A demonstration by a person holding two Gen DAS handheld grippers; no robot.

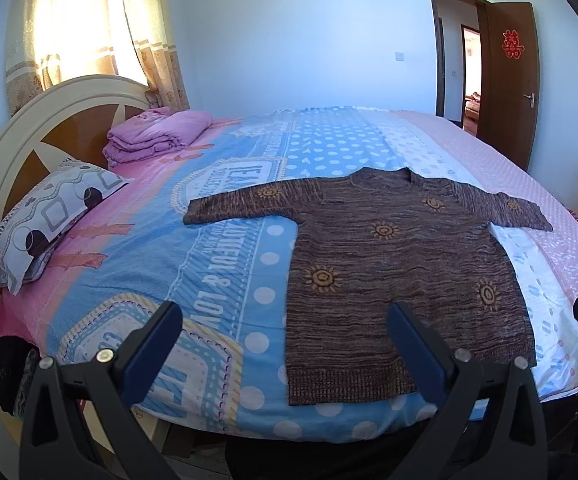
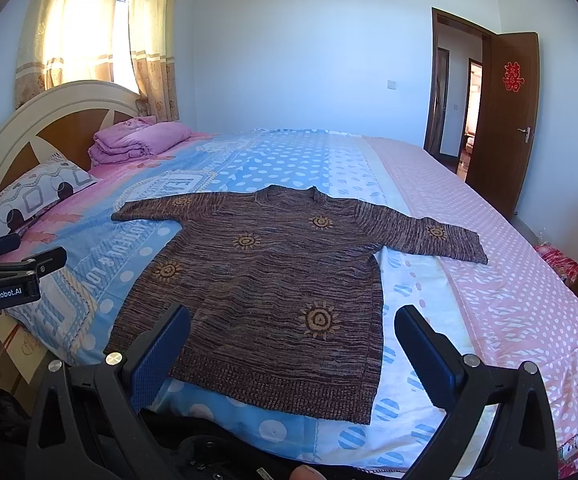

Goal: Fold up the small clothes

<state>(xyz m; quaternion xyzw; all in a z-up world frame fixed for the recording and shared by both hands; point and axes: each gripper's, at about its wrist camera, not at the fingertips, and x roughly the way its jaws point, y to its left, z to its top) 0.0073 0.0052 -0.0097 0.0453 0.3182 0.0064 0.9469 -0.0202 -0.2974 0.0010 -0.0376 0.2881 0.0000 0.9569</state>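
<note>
Progress: no fold made yet, all folding is left | sweater (image 2: 265,280): brown knit with orange sun motifs, lies flat on the bed (image 2: 489,280), both sleeves spread out | left gripper (image 1: 285,344) and right gripper (image 2: 293,348): fingers wide apart, holding nothing, near the hem

The sweater (image 1: 401,272) is coarse, matt brown knit with a ribbed hem. The bedsheet (image 1: 225,240) beneath is soft printed cotton cloth. Each tool, left (image 1: 285,344) and right (image 2: 292,344), is matt black plastic with textured blue pads (image 2: 161,356) and shiny metal screws.
</note>
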